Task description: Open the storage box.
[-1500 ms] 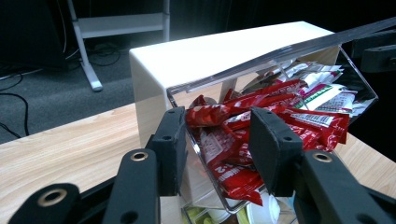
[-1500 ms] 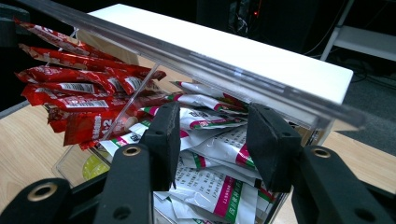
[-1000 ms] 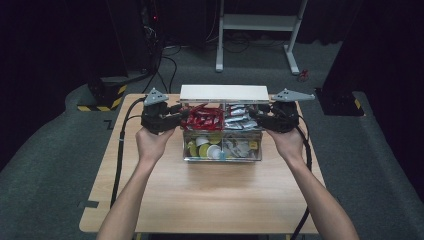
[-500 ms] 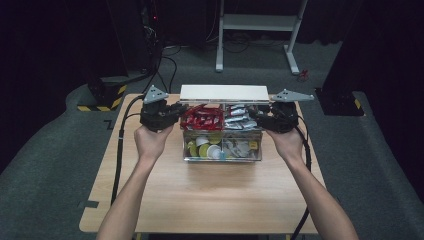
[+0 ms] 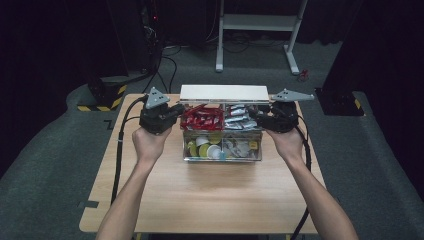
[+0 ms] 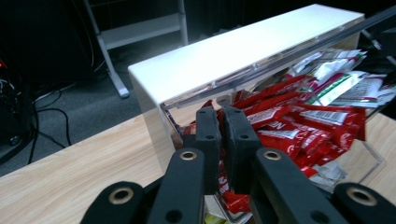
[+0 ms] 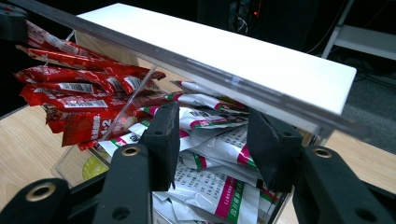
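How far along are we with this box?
Done: the lid is open and both grippers are at the box. In hand: the left gripper has just been closing its jaws on the left wall; the right gripper seems clamped on the right end. Left: probably lifting it off the table.

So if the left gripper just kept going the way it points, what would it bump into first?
Most likely the red sachets packed in the clear box. The left gripper has just been closing its jaws, which now stand nearly together at the box's end wall, pointing in at that red heap. Depth is hard to judge here.
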